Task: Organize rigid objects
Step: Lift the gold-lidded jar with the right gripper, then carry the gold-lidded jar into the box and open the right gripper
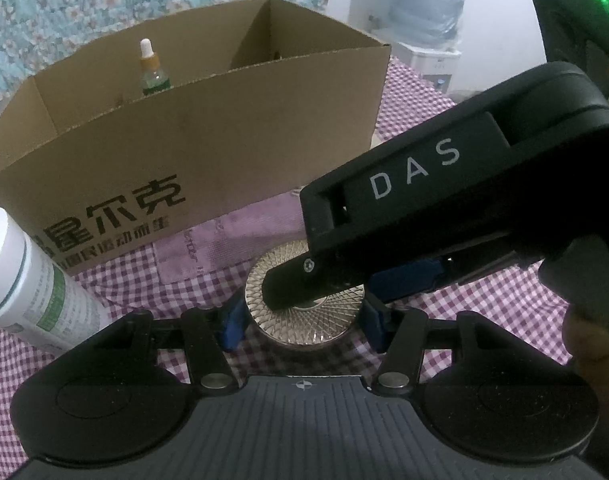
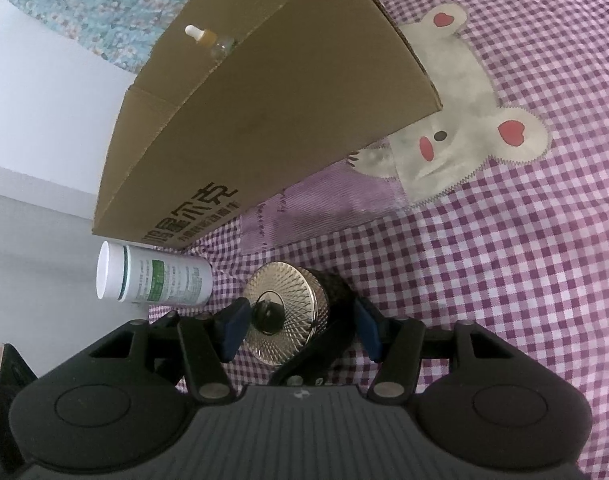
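Observation:
A round jar with a shiny patterned metal lid (image 1: 304, 312) stands on the purple checked cloth, in front of an open cardboard box (image 1: 208, 148). My left gripper (image 1: 302, 324) has its blue pads on both sides of the jar, closed on it. My right gripper (image 2: 298, 326) also straddles the jar (image 2: 284, 304), its pads a little apart from it; its black body (image 1: 444, 200) crosses the left wrist view above the lid. A dropper bottle (image 1: 152, 70) stands inside the box. A white bottle with a green label (image 1: 28, 284) lies left of the jar, also in the right wrist view (image 2: 152, 276).
The cardboard box (image 2: 264, 120) stands just behind the jar. A bear patch (image 2: 456, 120) is sewn on the cloth to the box's right. A water dispenser (image 1: 424, 12) stands behind the bed. Floral fabric hangs at the back left.

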{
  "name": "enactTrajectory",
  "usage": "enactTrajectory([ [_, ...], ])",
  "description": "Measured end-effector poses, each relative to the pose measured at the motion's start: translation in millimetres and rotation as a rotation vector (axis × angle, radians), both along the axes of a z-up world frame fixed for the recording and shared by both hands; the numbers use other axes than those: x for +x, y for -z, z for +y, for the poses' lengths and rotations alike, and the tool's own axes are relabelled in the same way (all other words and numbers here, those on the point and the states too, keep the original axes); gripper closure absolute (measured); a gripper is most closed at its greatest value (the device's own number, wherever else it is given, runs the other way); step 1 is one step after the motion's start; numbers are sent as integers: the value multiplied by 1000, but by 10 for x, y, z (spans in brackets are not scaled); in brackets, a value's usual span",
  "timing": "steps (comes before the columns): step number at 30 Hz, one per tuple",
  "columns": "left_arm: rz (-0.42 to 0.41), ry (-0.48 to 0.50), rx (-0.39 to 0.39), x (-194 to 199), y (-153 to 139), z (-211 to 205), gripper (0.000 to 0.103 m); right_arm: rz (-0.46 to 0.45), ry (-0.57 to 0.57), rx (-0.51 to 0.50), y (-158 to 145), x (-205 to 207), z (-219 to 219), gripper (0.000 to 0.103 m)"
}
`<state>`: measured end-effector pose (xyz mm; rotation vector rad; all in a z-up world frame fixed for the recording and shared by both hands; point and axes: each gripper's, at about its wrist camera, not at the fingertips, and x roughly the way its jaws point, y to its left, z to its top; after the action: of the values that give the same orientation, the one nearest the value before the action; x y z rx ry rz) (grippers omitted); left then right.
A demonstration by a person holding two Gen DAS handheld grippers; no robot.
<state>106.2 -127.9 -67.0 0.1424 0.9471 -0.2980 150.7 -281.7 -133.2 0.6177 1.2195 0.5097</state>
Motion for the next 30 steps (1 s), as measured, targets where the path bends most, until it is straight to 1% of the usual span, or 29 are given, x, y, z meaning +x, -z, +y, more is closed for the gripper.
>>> enactTrajectory([
  [8, -30, 9, 0, -96, -126, -37, 47, -17, 12, 8, -112, -83, -60, 43],
  [14, -66, 35, 12, -207, -272, -90, 47, -45, 30, 22, -249, -202, -150, 43],
  [22, -118, 36, 23, -338, -503, -132, 47, -94, 36, 44, -510, -372, -244, 43],
  [30, -164, 20, 33, -411, -679, -130, 47, -133, 26, 60, -763, -457, -259, 43],
])
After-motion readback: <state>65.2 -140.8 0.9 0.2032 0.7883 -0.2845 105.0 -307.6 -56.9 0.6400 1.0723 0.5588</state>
